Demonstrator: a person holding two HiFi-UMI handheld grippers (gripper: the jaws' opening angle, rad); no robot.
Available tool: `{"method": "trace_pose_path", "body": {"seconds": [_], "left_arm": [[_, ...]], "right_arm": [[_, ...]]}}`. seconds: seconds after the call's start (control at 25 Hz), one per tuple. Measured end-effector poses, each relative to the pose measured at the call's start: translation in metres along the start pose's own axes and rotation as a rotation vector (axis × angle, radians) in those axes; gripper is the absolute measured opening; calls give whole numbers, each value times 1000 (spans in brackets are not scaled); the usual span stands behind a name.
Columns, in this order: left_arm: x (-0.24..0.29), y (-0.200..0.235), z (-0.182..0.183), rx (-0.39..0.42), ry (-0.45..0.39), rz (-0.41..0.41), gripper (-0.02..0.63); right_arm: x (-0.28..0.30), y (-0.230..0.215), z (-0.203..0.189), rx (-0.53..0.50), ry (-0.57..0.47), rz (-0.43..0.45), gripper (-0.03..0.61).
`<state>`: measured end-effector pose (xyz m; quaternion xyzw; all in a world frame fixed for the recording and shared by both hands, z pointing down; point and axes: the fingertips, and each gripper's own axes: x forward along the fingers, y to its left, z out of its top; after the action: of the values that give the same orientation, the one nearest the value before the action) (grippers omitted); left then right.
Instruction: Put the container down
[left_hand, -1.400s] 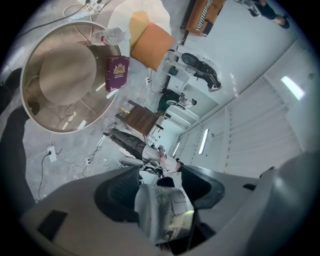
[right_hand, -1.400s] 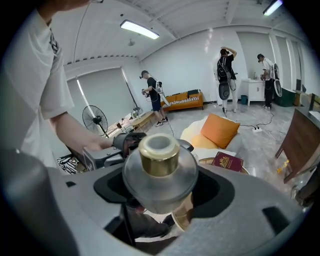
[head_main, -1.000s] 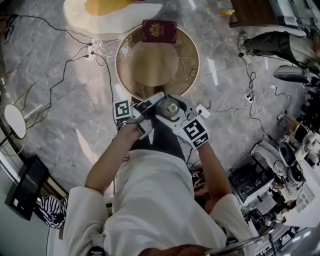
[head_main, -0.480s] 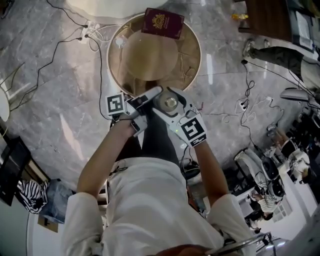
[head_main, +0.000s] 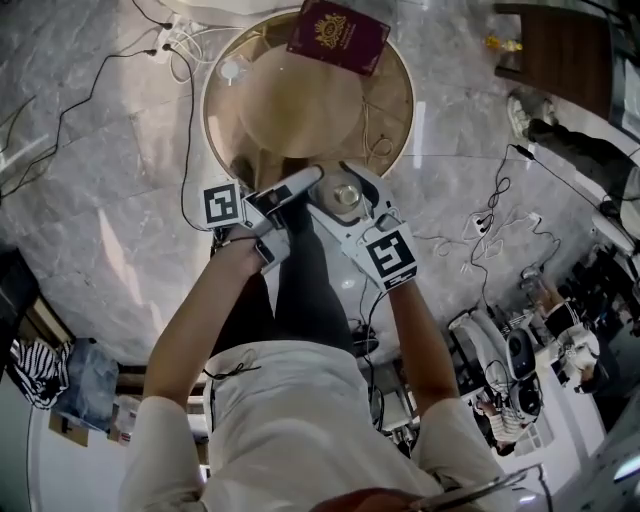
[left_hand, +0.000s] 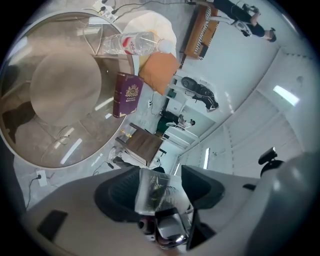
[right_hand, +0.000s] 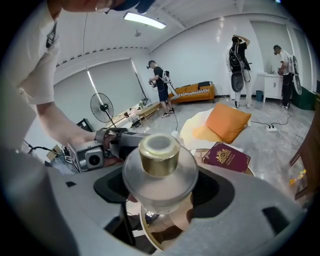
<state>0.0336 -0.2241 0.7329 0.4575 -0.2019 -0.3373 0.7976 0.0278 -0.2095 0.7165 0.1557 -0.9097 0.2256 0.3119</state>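
Frosted see-through container (right_hand: 159, 190), shiny brass-look metal lid (right_hand: 159, 154). Pretty glossy glass table (head_main: 390, 95). Polished marble-look floor (head_main: 100, 200). Maroon booklet (head_main: 338, 35), matt leathery cover, gold foil stamp.

In the head view, left tongs (head_main: 305, 185) and right tongs (head_main: 352, 178) hide all of the container (head_main: 346, 195) but its top; the left gripper view blurs it.

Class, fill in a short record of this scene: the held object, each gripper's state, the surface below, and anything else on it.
Held object: clear glass container with a gold lid
Right gripper: closed on the container
Left gripper: closed on a clear part, apparently the same container
Surface below: round glass-topped table
Also on table: dark red booklet with a gold crest, at the far edge
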Motion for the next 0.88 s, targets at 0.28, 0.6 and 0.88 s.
{"method": "trace_pose_path", "body": {"seconds": [0.28, 0.6, 0.88], "left_arm": [[4, 32, 39, 45, -51, 5, 242], [-3, 75, 84, 76, -114, 39, 208], [-14, 104, 102, 103, -137, 68, 176]], "right_arm": [[30, -28, -19, -4, -15, 13, 336], [63, -76, -49, -11, -2, -36, 336], [96, -101, -84, -22, 30, -66, 336]]}}
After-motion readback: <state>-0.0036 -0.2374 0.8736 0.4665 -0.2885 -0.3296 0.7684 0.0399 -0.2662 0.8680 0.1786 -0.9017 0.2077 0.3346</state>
